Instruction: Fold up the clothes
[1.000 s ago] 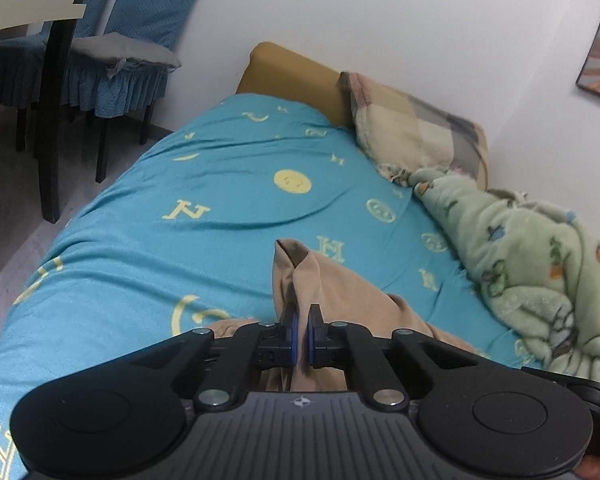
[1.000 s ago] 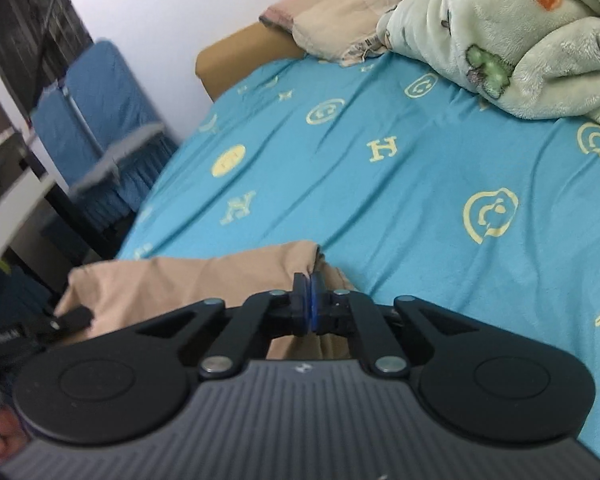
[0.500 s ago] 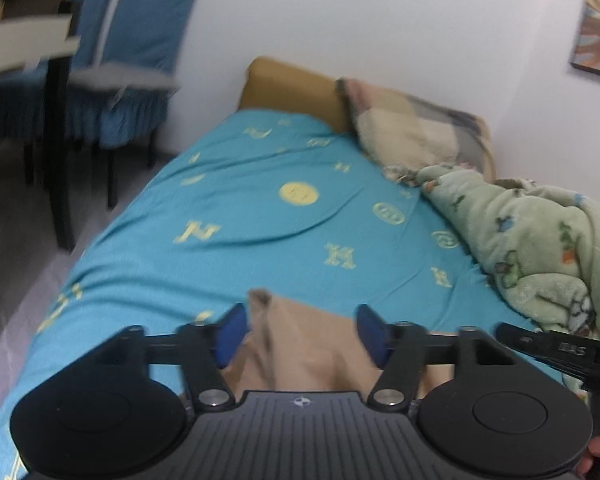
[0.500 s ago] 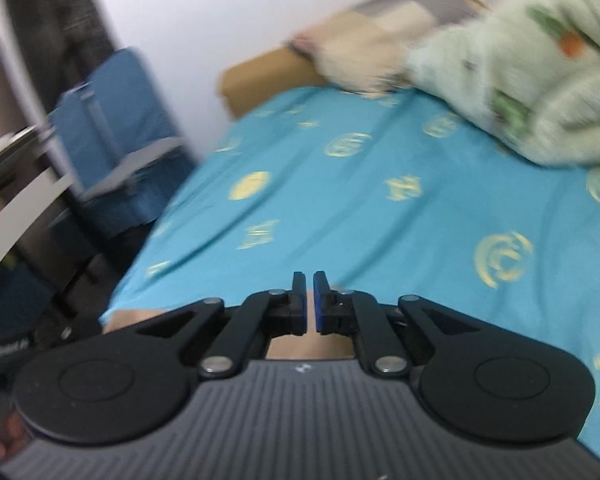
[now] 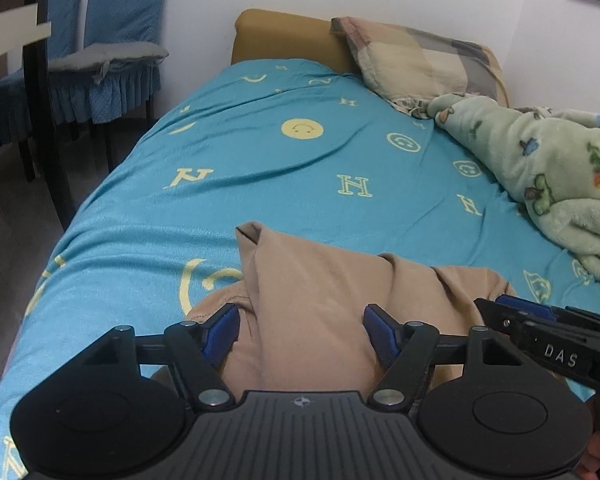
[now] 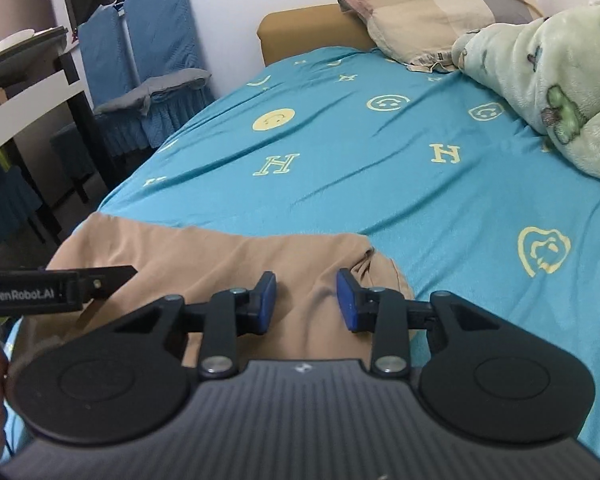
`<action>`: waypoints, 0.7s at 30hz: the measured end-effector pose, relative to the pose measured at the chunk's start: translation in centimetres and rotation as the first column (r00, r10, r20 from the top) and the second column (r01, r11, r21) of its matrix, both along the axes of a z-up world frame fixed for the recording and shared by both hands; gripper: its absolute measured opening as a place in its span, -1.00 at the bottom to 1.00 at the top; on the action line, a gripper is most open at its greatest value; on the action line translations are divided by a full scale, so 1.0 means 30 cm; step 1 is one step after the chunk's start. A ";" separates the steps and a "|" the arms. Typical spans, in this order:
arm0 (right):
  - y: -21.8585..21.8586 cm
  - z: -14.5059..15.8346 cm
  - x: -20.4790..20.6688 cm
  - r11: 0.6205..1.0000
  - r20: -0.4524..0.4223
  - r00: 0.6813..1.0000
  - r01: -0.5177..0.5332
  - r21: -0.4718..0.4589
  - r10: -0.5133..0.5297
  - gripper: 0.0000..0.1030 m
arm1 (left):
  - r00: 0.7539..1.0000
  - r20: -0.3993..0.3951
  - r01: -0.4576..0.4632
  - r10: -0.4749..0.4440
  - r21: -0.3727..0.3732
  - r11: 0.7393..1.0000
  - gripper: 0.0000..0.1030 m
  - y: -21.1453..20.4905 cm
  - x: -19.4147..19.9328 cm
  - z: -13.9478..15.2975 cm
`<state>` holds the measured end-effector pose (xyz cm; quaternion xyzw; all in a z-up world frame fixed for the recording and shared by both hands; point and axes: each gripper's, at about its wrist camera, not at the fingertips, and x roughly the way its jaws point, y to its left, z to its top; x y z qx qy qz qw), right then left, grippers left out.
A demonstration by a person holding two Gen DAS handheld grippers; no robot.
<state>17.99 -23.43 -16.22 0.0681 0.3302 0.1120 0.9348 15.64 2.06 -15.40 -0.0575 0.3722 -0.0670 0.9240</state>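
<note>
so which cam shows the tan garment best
The right wrist view: the tan garment spreads across the bed's near edge, with its far fold line and right end visible. The left wrist view shows it foreshortened, bunched into ridges, partly hidden behind the open jaws.

One garment (image 5: 312,304), tan, plain, of soft thin cloth with no print or visible fastening. It lies bunched on the bed (image 5: 260,184), at the near end, over the blue patterned sheet. In the left wrist view one narrow part runs up toward the head of the bed and ends in a folded corner with a stitched hem; beside it, toward the right edge, the cloth sits in soft ridges. In the right wrist view the garment (image 6: 220,264) spreads wide across the near end, its far edge fairly straight, reaching the left edge of the bed, with a puckered fold at its right end. Type of garment cannot be told.
</note>
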 end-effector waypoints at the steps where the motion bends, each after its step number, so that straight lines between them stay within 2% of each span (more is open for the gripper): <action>1: -0.003 0.013 -0.010 1.000 -0.005 1.000 0.008 0.008 -0.008 -0.29 | 1.000 0.007 0.002 -0.002 -0.001 1.000 0.38 0.000 -0.017 0.012; 4: -0.014 0.059 -0.055 0.999 -0.013 0.999 0.036 0.031 -0.036 -0.28 | 1.000 0.024 0.013 -0.013 0.008 1.000 0.41 0.004 -0.079 0.043; 6: -0.020 0.086 -0.093 0.998 -0.021 0.998 0.057 0.040 -0.056 -0.26 | 1.000 -0.006 0.003 -0.002 0.044 0.999 0.41 0.000 -0.104 0.032; 8: -0.027 0.102 -0.124 0.997 -0.033 0.997 0.064 0.039 -0.063 -0.26 | 0.999 -0.035 -0.007 0.008 0.036 0.999 0.41 0.004 -0.122 0.021; 10: -0.013 0.092 -0.149 0.999 -0.056 0.997 0.053 -0.008 -0.054 -0.27 | 0.999 -0.047 -0.019 0.019 0.016 1.000 0.41 0.009 -0.137 0.027; 12: -0.001 0.052 -0.158 0.998 -0.116 0.992 0.042 -0.044 -0.046 -0.28 | 0.998 -0.050 -0.029 0.028 -0.004 1.000 0.41 0.015 -0.158 0.043; 13: -0.002 0.030 -0.159 0.998 -0.143 0.989 0.041 -0.036 -0.046 -0.28 | 0.998 -0.050 -0.033 0.032 -0.017 0.999 0.41 0.019 -0.175 0.054; 18: -0.046 0.005 -0.164 0.992 -0.203 0.975 0.103 0.074 -0.086 -0.31 | 0.999 -0.032 -0.030 0.025 -0.156 0.987 0.42 0.048 -0.315 0.143; 21: -0.040 0.008 -0.174 0.992 -0.206 0.975 0.103 0.071 -0.086 -0.31 | 1.000 0.010 -0.006 0.010 -0.286 0.958 0.59 0.069 -0.414 0.198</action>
